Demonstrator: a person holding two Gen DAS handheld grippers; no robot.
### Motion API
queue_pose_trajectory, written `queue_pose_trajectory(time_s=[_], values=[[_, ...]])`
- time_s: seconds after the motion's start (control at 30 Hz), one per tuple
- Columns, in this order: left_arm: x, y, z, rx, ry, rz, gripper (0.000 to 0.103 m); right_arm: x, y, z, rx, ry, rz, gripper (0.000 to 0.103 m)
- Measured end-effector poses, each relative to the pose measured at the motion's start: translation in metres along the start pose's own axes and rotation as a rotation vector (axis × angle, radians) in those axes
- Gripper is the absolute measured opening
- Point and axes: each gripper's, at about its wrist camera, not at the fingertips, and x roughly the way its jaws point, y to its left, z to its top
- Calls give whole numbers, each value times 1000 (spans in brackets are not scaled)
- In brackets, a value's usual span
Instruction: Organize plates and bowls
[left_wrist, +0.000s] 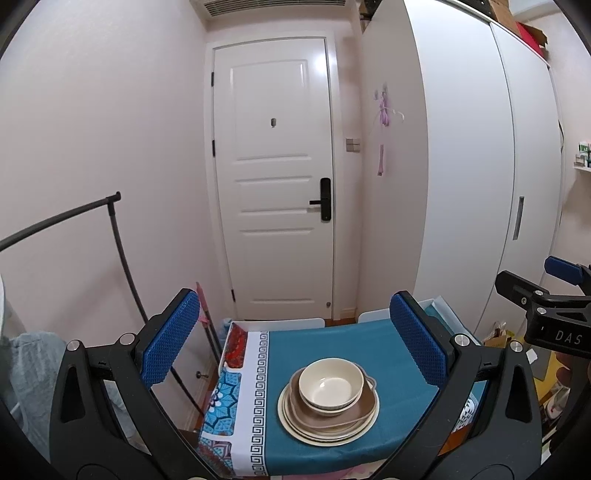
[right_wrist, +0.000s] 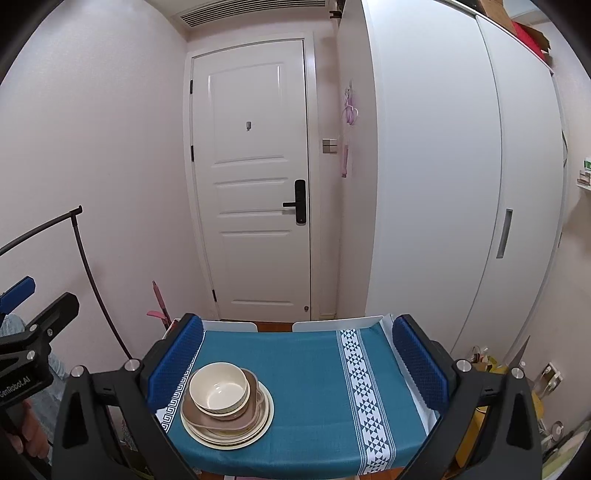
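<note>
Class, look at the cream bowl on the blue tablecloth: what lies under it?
The cream bowl sits in a brown dish, which rests on stacked cream plates. The bowl is empty. The exact plate count and the plates' centres are covered.

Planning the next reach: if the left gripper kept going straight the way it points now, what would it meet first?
The left gripper is open, aimed over the teal tablecloth. The stacked dishes topped by a cream bowl sit lower, so it would probably pass above them toward the white door. Depth is unclear.
</note>
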Motion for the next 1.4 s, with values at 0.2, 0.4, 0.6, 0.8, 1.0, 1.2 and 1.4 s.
queue_pose_trajectory(time_s=[0.2, 0.4, 0.6, 0.8, 1.0, 1.2, 1.4], values=[[0, 0, 0, 0, -5, 1, 103, -1, 1, 0, -6, -2, -3, 102], [0, -3, -2, 10, -4, -1, 103, 0, 2, 2, -8, -1, -6, 102], [-1, -3, -2, 12, -12, 15, 103, 1, 3, 2, -15, -1, -4, 102], [-1, -2, -2, 11, -12, 15, 103, 2, 3, 3, -20, -3, -7, 102], [-2, 0, -2, 4, -15, 29, 103, 2, 5, 3, -20, -3, -9, 102], [-1, -1, -2, 5, -25, 63, 103, 4, 8, 4, -20, -2, -10, 102], [6, 2, 1, 2, -30, 77, 103, 11, 10, 7, -16, 3, -10, 102]])
